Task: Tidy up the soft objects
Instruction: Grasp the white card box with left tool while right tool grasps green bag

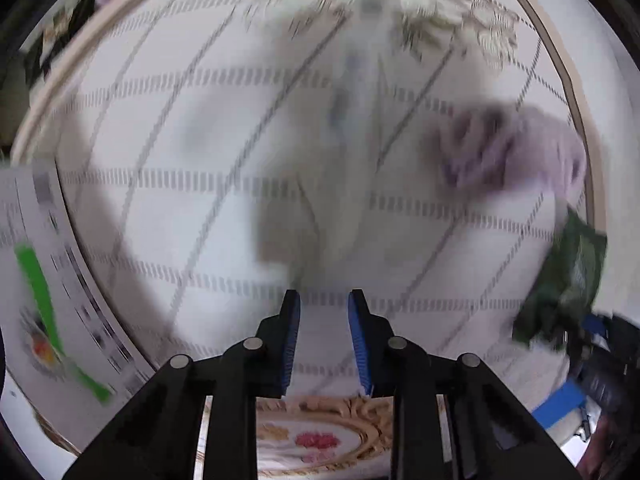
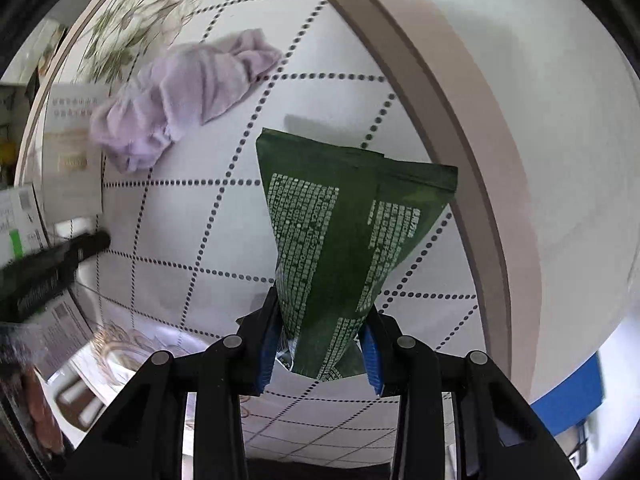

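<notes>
The right tongs are clamped on the narrow bottom end of a dark green packet, which sticks forward from between the blue pads and fans out wider at its far, sealed edge. The packet is pinched where it is thinnest, so it looks crumpled at the grip and could swing or slide; a steady wrist and no loosening until it is over its place would be the safe way to carry it. It hangs above a round worktop covered in a white cloth with dotted grid lines, close to the worktop's pale wooden rim.

Beyond the packet, to its left and farther off, a crumpled lilac towel lies on the cloth, well apart from the packet. If the aim is to gather the soft things together, setting the packet flat just beside the towel, printed side up, seems sensible, lowering it until it rests before letting go.

The left tongs hold nothing, their blue pads standing a little apart. Their view is blurred by motion, so details are unsure; the towel shows ahead and right, and the packet at the right edge. The left tongs would best keep out of the packet's way.
</notes>
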{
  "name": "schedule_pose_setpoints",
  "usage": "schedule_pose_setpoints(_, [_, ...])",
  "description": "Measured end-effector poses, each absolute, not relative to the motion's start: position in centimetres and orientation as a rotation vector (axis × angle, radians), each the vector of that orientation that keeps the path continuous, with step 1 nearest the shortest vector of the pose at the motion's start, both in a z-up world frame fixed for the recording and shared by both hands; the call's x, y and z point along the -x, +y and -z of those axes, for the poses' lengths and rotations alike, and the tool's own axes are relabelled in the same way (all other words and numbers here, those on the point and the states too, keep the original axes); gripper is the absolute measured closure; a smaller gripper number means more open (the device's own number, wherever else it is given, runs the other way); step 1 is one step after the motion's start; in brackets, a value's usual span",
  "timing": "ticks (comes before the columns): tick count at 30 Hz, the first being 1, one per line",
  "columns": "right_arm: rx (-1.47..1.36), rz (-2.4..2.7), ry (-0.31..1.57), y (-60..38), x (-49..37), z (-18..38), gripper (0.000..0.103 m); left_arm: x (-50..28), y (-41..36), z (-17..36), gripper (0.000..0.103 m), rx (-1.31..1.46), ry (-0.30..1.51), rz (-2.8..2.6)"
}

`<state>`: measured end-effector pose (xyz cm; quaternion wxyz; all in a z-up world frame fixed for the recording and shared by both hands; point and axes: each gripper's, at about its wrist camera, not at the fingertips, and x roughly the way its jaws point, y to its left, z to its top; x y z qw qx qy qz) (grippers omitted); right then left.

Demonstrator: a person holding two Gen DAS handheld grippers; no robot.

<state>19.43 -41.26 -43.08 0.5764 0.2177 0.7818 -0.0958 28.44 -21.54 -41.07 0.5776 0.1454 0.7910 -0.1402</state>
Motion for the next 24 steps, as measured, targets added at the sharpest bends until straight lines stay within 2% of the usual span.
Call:
schedule_pose_setpoints(4, [-0.448, 0.204, 1.848, -40.2, -20.4, 43.5, 0.061, -27.7, -19.2, 40.2, 0.077, -0.219, 1.868, 0.299])
schedule_pose_setpoints(6, [-0.434, 0.192, 1.864, -38.5, -20.9, 44.1, 0.055, -28.2, -18.5, 39.2, 0.074, -0.179, 1.854, 0.281])
schedule_pose_setpoints(8, [-0.442, 0.180, 1.868, -38.2, -21.0, 44.4, 0.050, -29.1, -18.3, 38.2, 0.065, -0.164, 1.835, 0.282])
schedule_pose_setpoints(11, [-0.467, 0.191, 1.860, -36.8, -21.3, 44.9, 0.048, -30.7, -19.4, 36.5, 0.061, -0.259, 1.738, 0.256])
schedule_pose_setpoints(13, [-0.481, 0.197, 1.856, -37.5, -21.2, 44.9, 0.048, -31.8, -20.4, 36.3, 0.050, -0.292, 1.714, 0.257])
schedule_pose_setpoints(18, [-0.480, 0.200, 1.860, -38.5, -21.6, 44.9, 0.047, -34.9, -23.9, 39.5, 0.048, -0.410, 1.741, 0.260])
schedule_pose_setpoints(19, [-0.478, 0.200, 1.861, -38.5, -21.8, 44.8, 0.047, -35.1, -24.5, 40.5, 0.040, -0.438, 1.756, 0.263])
schedule_pose_setpoints(20, [-0.479, 0.200, 1.863, -38.7, -21.7, 44.5, 0.047, -35.5, -25.1, 40.9, 0.039, -0.436, 1.758, 0.273])
schedule_pose_setpoints(24, [-0.514, 0.200, 1.859, -39.7, -22.0, 44.3, 0.047, -35.6, -27.1, 42.0, 0.041, -0.478, 1.729, 0.283])
